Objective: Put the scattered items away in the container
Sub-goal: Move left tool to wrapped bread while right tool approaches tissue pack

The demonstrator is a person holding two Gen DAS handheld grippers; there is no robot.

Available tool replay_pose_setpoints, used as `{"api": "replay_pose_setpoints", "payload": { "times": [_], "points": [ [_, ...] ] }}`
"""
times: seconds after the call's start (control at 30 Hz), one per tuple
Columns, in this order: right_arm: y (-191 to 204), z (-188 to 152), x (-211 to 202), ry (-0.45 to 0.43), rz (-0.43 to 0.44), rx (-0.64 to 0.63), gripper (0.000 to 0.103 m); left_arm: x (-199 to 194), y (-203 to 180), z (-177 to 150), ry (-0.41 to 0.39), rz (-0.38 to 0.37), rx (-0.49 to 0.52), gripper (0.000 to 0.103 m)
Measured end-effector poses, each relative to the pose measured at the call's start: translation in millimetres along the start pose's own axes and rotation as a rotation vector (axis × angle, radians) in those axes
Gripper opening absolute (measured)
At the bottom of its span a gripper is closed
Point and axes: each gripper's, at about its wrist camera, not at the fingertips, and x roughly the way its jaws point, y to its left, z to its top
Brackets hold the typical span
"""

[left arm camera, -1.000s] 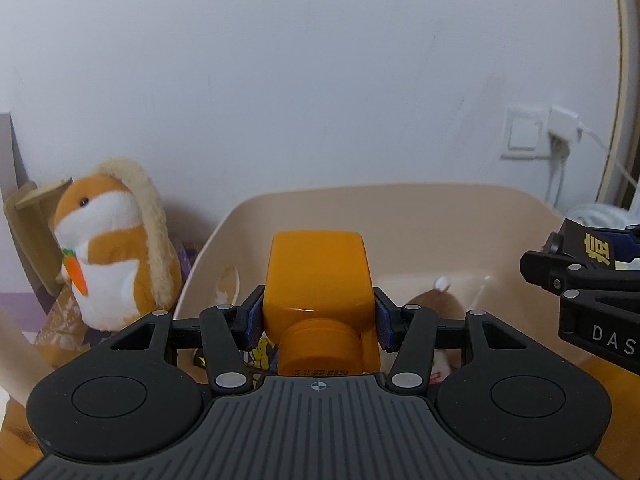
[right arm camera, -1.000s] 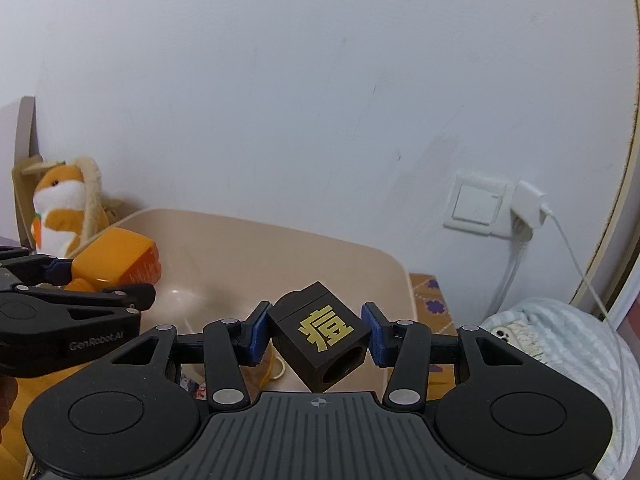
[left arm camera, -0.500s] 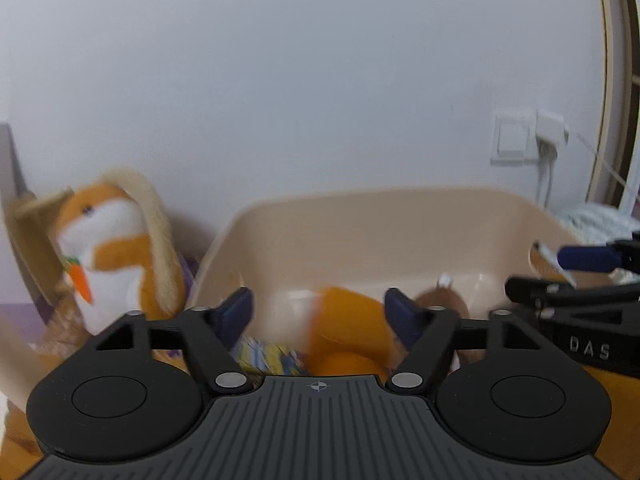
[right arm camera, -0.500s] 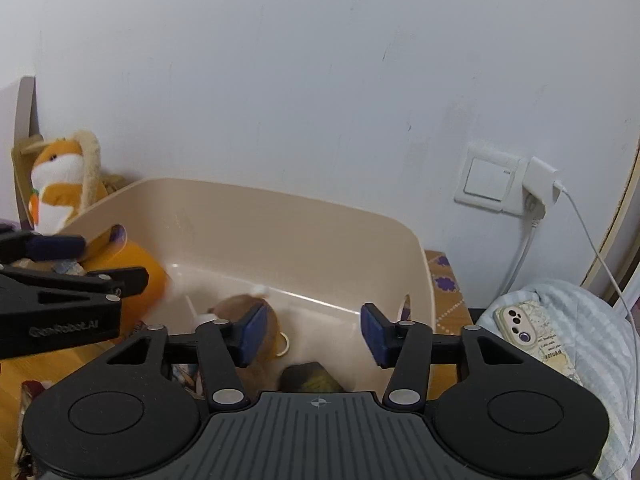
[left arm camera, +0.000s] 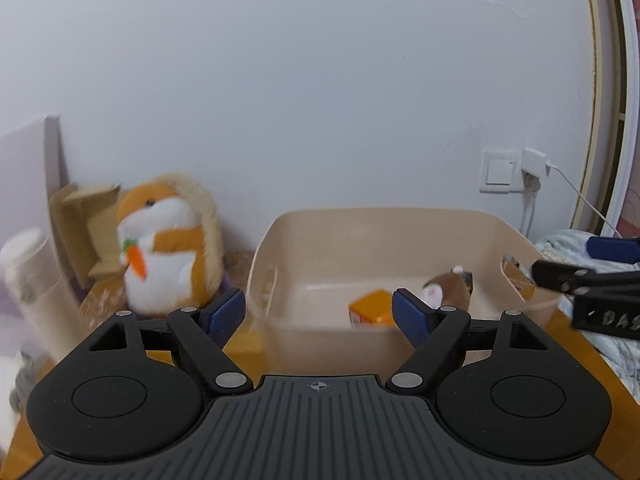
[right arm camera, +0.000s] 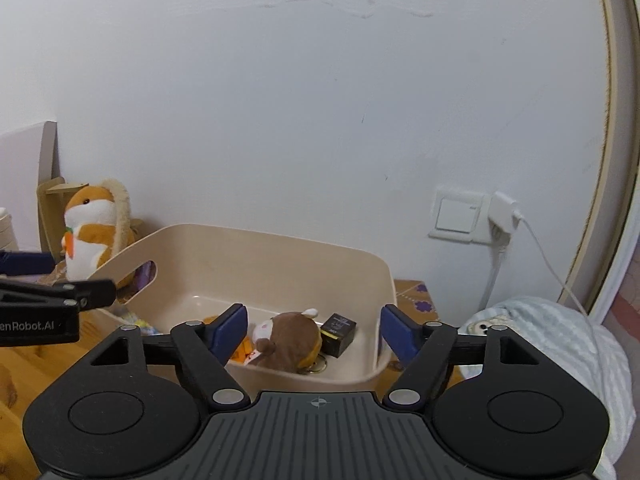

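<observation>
A beige plastic bin (left arm camera: 332,236) (right arm camera: 280,252) stands on the wooden table against the wall. Inside it lie an orange block (left arm camera: 370,308), a brown plush toy (right arm camera: 290,340) (left arm camera: 448,286) and a small black cube (right arm camera: 339,328). My left gripper (left arm camera: 318,312) is open and empty, in front of the bin's near wall. My right gripper (right arm camera: 314,326) is open and empty, just in front of the bin. Each gripper shows at the edge of the other's view.
An orange-and-white hamster plush (left arm camera: 160,240) (right arm camera: 94,228) with a carrot sits left of the bin beside a cardboard piece (left arm camera: 76,216). A white bottle (left arm camera: 30,276) stands far left. A wall switch and charger (right arm camera: 468,216) are at the right, above a blue blanket (right arm camera: 560,332).
Both grippers opened and dropped their loads into the bin: the orange block from the left, the black cube from the right. Both grippers then pulled back from the bin.
</observation>
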Motion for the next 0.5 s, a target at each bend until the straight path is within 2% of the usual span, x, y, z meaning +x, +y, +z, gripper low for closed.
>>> {"api": "replay_pose_setpoints", "payload": {
  "times": [0.13, 0.23, 0.3, 0.5],
  "points": [
    [0.3, -12.4, -25.9, -0.021, 0.002, -0.006, 0.078, -19.4, 9.5, -25.8, 0.032, -0.005, -0.060, 0.082],
    [0.3, -24.8, -41.6, -0.024, 0.007, -0.005, 0.086, -33.1, 14.3, -43.2, 0.047, 0.002, -0.078, 0.082],
    [1.8, -35.4, -49.6, -0.026, -0.001, -0.009, 0.086, -42.1, 16.1, -54.4, 0.063, 0.000, -0.090, 0.082],
    [3.0, -71.7, -60.4, 0.027, -0.002, 0.011, 0.088, -59.7, 9.0, -88.8, 0.156, -0.023, -0.112, 0.082]
  ]
}}
